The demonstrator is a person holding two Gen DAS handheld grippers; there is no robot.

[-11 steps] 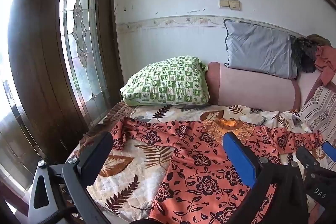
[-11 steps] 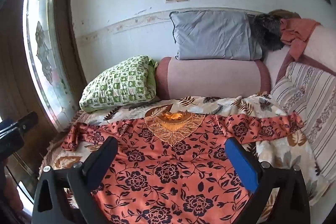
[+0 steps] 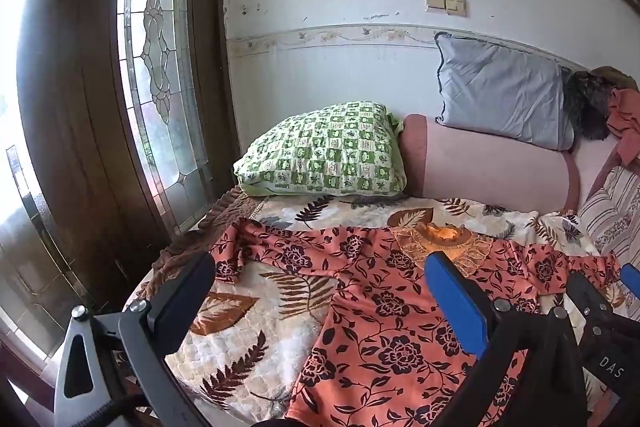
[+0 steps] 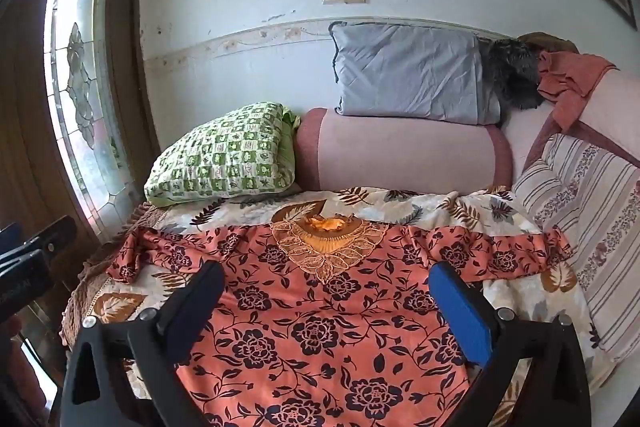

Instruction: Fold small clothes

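Note:
An orange blouse with dark flowers [image 3: 384, 311] lies spread flat on the leaf-print bedspread [image 3: 248, 343], sleeves out to both sides and embroidered neckline [image 4: 328, 243] toward the pillows. It also shows in the right wrist view [image 4: 320, 339]. My left gripper [image 3: 320, 271] is open and empty, hovering above the blouse's left side and the left sleeve [image 3: 256, 247]. My right gripper [image 4: 326, 279] is open and empty above the blouse's middle. The right gripper's tips show at the right edge of the left wrist view [image 3: 600, 287].
A green checked pillow [image 4: 224, 155], a pink bolster [image 4: 404, 155] and a grey pillow [image 4: 412, 75] stand against the back wall. A striped cushion [image 4: 580, 211] is at the right. A wooden door with stained glass [image 3: 156, 67] borders the bed's left edge.
Both views have shifted only slightly. The blouse has not moved and both grippers stay open.

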